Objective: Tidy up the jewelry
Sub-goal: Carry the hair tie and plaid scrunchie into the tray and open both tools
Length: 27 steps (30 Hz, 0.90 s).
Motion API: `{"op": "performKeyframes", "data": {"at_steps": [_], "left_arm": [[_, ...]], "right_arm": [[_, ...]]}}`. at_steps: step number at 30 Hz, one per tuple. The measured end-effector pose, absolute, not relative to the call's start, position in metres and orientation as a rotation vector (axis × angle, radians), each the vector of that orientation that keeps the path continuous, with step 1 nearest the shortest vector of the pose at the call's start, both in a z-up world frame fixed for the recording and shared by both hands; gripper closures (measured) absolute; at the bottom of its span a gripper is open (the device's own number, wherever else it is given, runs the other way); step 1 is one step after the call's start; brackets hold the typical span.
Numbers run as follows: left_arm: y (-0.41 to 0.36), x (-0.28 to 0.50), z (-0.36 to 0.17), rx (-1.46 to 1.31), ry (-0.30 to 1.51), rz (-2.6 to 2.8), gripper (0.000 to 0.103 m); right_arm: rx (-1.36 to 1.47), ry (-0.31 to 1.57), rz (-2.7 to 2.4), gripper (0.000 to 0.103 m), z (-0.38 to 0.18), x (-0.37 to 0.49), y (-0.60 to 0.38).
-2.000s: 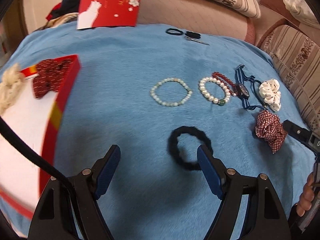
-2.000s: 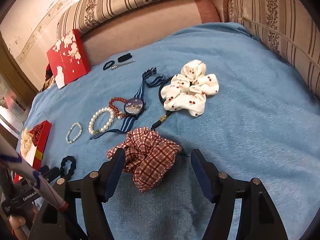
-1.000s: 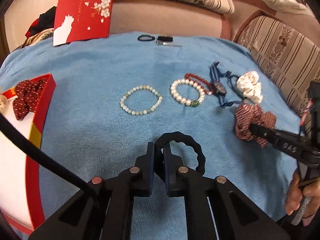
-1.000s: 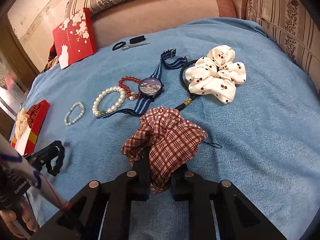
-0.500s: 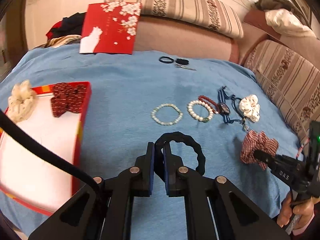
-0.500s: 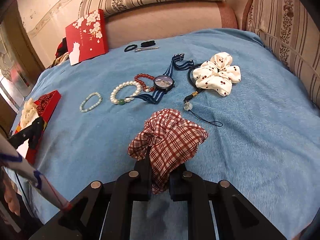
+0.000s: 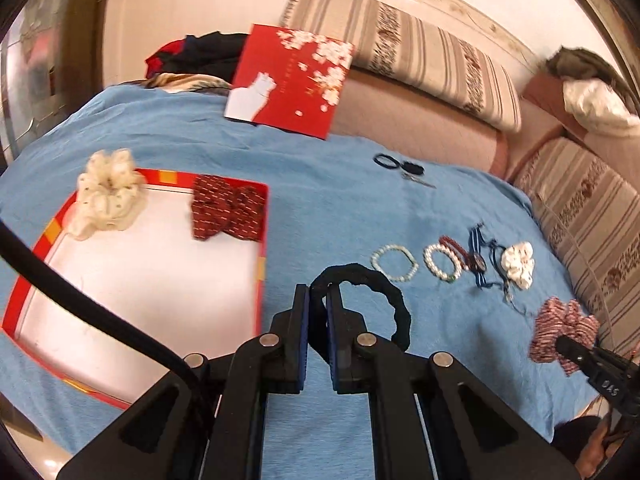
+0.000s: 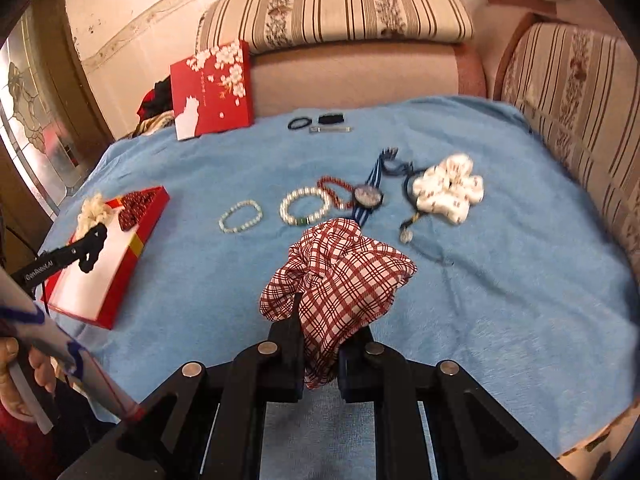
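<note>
My left gripper (image 7: 318, 304) is shut on a black hair tie (image 7: 384, 300) and holds it in the air just right of the red tray (image 7: 262, 248). In the right wrist view the left gripper (image 8: 90, 246) hangs over the tray (image 8: 144, 240). The tray holds a cream scrunchie (image 7: 106, 196) and a dark red bow (image 7: 228, 212). My right gripper (image 8: 320, 320) is shut on a red plaid scrunchie (image 8: 340, 272), lifted above the blue cloth; it also shows in the left wrist view (image 7: 560, 332).
On the blue cloth (image 8: 500, 300) lie a pale bead bracelet (image 8: 240, 216), a pearl bracelet (image 8: 304, 204), a red bead bracelet (image 8: 334, 190), a striped-strap watch (image 8: 368, 194) and a white spotted scrunchie (image 8: 448, 188). A red lid (image 8: 212, 88) leans at the back. Small hair ties (image 8: 316, 122) lie behind.
Both grippers closed on their items and lifted them. The left gripper has carried the black hair tie left toward the red tray. The right gripper has raised the plaid scrunchie higher.
</note>
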<state>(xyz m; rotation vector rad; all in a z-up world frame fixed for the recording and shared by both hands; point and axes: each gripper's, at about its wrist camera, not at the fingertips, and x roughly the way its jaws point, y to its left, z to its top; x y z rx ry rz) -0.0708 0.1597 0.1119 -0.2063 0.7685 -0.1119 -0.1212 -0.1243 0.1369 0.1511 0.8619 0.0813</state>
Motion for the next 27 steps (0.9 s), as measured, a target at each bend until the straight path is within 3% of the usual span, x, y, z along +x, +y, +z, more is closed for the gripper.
{"op": "performKeyframes", "data": {"at_steps": [15, 27], "left_arm": [[0.236, -0.039, 0.131, -0.121, 0.754, 0.044, 0.095], [0.292, -0.032, 0.109, -0.213, 0.780, 0.104, 0.095]], "right_arm": [[0.038, 0.821, 0.207, 0.090, 0.185, -0.104, -0.039], [0.008, 0.860, 0.331, 0.090, 0.181, -0.067, 0.042]]}}
